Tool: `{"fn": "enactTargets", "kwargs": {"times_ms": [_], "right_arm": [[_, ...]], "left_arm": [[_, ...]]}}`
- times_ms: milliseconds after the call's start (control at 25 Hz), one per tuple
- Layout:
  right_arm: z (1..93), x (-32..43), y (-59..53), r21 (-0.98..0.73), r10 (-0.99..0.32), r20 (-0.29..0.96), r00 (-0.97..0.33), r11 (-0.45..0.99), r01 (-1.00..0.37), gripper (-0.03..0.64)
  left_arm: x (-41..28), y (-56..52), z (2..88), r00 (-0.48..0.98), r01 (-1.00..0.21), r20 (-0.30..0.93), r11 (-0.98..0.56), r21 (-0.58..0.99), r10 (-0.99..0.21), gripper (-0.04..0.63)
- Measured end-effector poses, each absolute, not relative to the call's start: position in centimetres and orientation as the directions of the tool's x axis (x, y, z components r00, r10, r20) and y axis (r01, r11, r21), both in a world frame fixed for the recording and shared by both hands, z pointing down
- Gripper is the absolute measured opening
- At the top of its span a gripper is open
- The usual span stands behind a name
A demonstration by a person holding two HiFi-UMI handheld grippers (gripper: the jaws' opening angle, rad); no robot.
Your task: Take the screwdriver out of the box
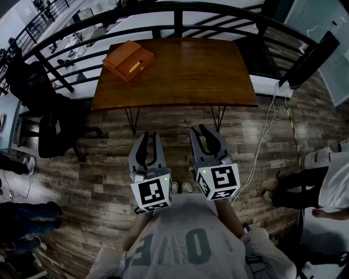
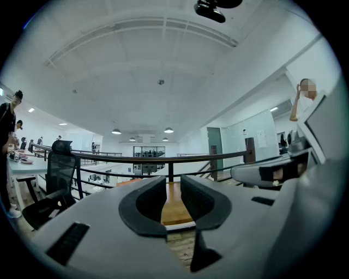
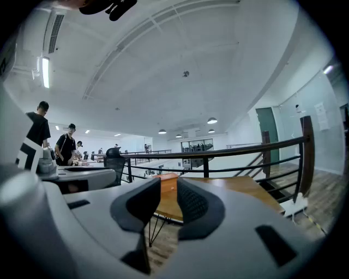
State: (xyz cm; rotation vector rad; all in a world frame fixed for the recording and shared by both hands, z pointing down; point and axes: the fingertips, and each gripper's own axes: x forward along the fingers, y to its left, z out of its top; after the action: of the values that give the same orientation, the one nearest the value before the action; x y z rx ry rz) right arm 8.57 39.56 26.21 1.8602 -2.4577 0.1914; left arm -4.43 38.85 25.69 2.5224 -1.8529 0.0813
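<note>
An orange box (image 1: 128, 59) lies on the far left corner of the brown wooden table (image 1: 191, 76). A yellow-handled screwdriver (image 1: 135, 66) rests in its top. Both grippers hover over the floor on the near side of the table, close to my body and well short of the box. The left gripper (image 1: 149, 143) has its jaws drawn together with nothing between them; in its own view the left gripper (image 2: 173, 188) frames only a strip of tabletop. The right gripper (image 1: 206, 136) looks the same, shut and empty. Past the right gripper (image 3: 169, 190) the orange box (image 3: 168, 182) shows.
A black railing (image 1: 180, 16) runs behind and around the table. A black office chair (image 1: 54, 131) stands left of it. A white cable (image 1: 263, 141) trails over the plank floor at the right, where a person (image 1: 327, 180) stands. More people stand at the left edge.
</note>
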Motion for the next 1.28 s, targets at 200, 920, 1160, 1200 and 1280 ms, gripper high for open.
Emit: {"fn": "enactTargets", "kwargs": {"times_ms": [200,920,1160,1200,1280], "right_arm": [[26.1,9.2,39.6,-0.068,-0.957,0.121,-0.264,0.258,-0.964,0.100],[26.8,12.5,39.8,-0.088,-0.943,0.108,-0.315,0.307,-0.948,0.089],[27.1,12.9,39.3,-0.081,-0.938,0.105,-0.330,0.323,-0.943,0.089],[27.2,12.9,39.0,-0.079,-0.938,0.105,-0.332,0.325,-0.942,0.089],[27.5,13.0,38.6,-0.071,-0.936,0.105,-0.336,0.329,-0.941,0.089]], "left_arm": [[-4.2,38.6,25.3,0.289,-0.957,0.039,-0.290,-0.021,-0.957,0.087],[-1.9,39.2,26.2,0.234,-0.972,0.046,-0.235,-0.012,-0.971,0.087],[-2.1,38.4,25.6,0.214,-0.977,0.013,-0.214,-0.026,-0.977,0.087],[-2.2,38.1,25.7,0.211,-0.977,0.011,-0.211,-0.025,-0.977,0.087],[-2.3,37.5,26.0,0.205,-0.978,0.007,-0.205,-0.020,-0.979,0.087]]}}
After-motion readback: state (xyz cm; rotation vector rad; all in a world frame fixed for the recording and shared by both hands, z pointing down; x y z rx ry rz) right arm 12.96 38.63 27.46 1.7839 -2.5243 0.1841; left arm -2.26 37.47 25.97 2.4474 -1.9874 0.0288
